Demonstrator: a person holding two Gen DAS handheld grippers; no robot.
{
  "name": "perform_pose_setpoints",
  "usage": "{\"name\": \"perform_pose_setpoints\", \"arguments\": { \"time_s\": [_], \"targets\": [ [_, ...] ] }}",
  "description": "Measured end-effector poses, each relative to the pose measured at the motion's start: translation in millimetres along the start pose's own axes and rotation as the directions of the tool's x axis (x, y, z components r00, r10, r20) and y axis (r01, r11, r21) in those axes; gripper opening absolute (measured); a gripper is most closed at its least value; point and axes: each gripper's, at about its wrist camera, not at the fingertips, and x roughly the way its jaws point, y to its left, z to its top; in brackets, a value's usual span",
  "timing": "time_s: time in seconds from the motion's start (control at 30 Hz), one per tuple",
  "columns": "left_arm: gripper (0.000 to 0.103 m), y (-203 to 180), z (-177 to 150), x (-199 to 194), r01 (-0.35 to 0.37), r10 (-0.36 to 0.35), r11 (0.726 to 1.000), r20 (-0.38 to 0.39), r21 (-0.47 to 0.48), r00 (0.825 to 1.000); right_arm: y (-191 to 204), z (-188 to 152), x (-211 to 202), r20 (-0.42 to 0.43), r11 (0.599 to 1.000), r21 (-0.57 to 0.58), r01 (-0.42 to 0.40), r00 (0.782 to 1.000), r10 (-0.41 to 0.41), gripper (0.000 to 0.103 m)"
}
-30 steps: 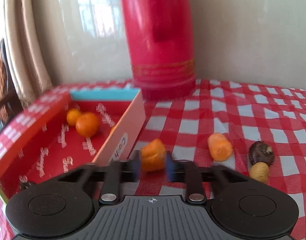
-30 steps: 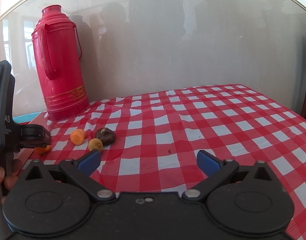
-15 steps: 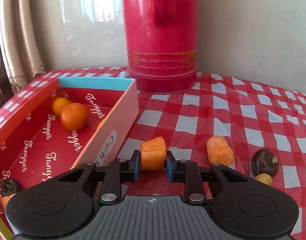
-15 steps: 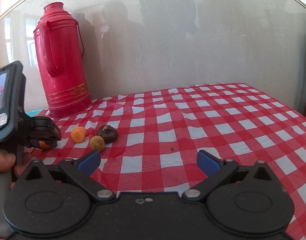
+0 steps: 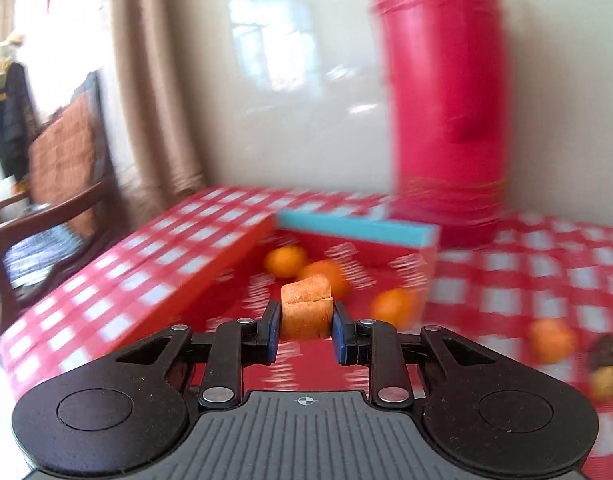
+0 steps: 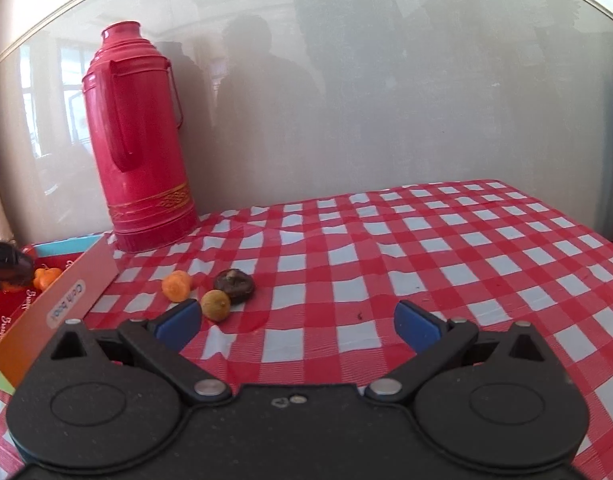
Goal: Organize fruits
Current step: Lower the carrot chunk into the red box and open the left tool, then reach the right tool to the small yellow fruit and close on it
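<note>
My left gripper point(image 5: 304, 334) is shut on an orange carrot chunk point(image 5: 306, 312) and holds it above the open red box point(image 5: 348, 254), which holds three small oranges point(image 5: 286, 260). The box also shows in the right wrist view point(image 6: 82, 280). My right gripper point(image 6: 296, 322) is open and empty above the checked tablecloth. Just beyond its left finger lie a second carrot chunk point(image 6: 177, 286), a dark brown fruit point(image 6: 234, 285) and a small yellowish fruit point(image 6: 215, 305). These also show blurred at the right of the left wrist view point(image 5: 550, 338).
A tall red thermos point(image 6: 140, 140) stands against the wall behind the box. A wooden chair point(image 5: 54, 200) stands left of the table. The red checked tablecloth point(image 6: 426, 248) stretches to the right.
My left gripper has swung left with the carrot chunk, from over the tablecloth beside the box to over the box's inside. The right gripper has shifted slightly and stays open.
</note>
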Motion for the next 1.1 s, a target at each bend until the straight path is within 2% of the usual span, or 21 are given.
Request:
{"name": "perform_pose_setpoints", "arguments": {
  "time_s": [0.07, 0.13, 0.17, 0.2, 0.27, 0.43, 0.5, 0.57, 0.73, 0.87, 0.93, 1.1],
  "targets": [
    [0.026, 14.4, -0.4, 18.2, 0.000, -0.001, 1.000, -0.086, -0.013, 0.996, 4.2, 0.8, 2.1, -0.012, 1.000, -0.003, -0.017, 1.000, 0.017, 0.097],
    [0.026, 24.1, -1.2, 29.8, -0.011, 0.009, 1.000, -0.129, -0.016, 0.992, 7.6, 1.9, 4.5, -0.021, 1.000, 0.003, -0.029, 0.999, 0.029, 0.097],
    [0.034, 27.6, -1.5, 33.1, -0.019, 0.017, 1.000, -0.139, -0.015, 0.990, 10.4, 2.6, 6.1, -0.024, 0.999, 0.000, -0.033, 0.999, 0.033, 0.097],
    [0.056, 32.2, -1.9, 35.0, -0.003, -0.001, 1.000, -0.149, -0.027, 0.989, 13.2, 3.5, 8.4, -0.030, 0.999, -0.006, -0.035, 0.999, 0.034, 0.097],
    [0.085, 41.6, -1.2, 34.3, 0.010, -0.020, 0.998, -0.164, -0.060, 0.986, 18.7, 5.1, 12.6, -0.039, 0.999, -0.016, -0.038, 0.999, 0.038, 0.097],
    [0.087, 63.0, 5.2, 5.8, 0.047, -0.050, 0.998, -0.060, -0.040, 0.997, 34.8, 14.2, 25.7, -0.057, 0.997, -0.044, -0.060, 0.997, 0.057, 0.095],
    [0.096, 77.7, 3.8, -5.9, 0.051, -0.052, 0.998, -0.026, -0.041, 0.998, 42.3, 17.1, 32.0, -0.073, 0.996, -0.058, -0.069, 0.995, 0.065, 0.092],
    [0.097, 92.3, 0.6, -15.8, 0.037, -0.037, 0.998, -0.003, -0.048, 0.999, 48.0, 18.0, 39.2, -0.096, 0.995, -0.063, -0.076, 0.993, 0.070, 0.089],
    [0.097, 128.0, -12.6, -31.6, -0.015, 0.017, 0.999, 0.052, -0.049, 0.998, 61.1, 18.4, 63.0, -0.159, 0.995, -0.077, -0.058, 0.986, 0.045, 0.065],
    [0.099, 151.0, -21.9, -32.8, -0.070, 0.074, 0.995, 0.067, -0.065, 0.995, 61.7, 19.2, 82.9, -0.207, 0.998, -0.053, -0.036, 0.978, 0.024, 0.056],
    [0.099, 159.4, -24.6, -30.1, -0.094, 0.099, 0.992, 0.071, -0.079, 0.993, 61.2, 18.8, 88.0, -0.219, 0.999, -0.040, -0.029, 0.976, 0.019, 0.046],
    [0.099, 171.3, -28.4, -24.4, -0.124, 0.130, 0.988, 0.062, -0.094, 0.990, 66.1, 13.8, 97.5, -0.252, 0.999, -0.045, -0.018, 0.968, 0.006, 0.035]
  ]
}}
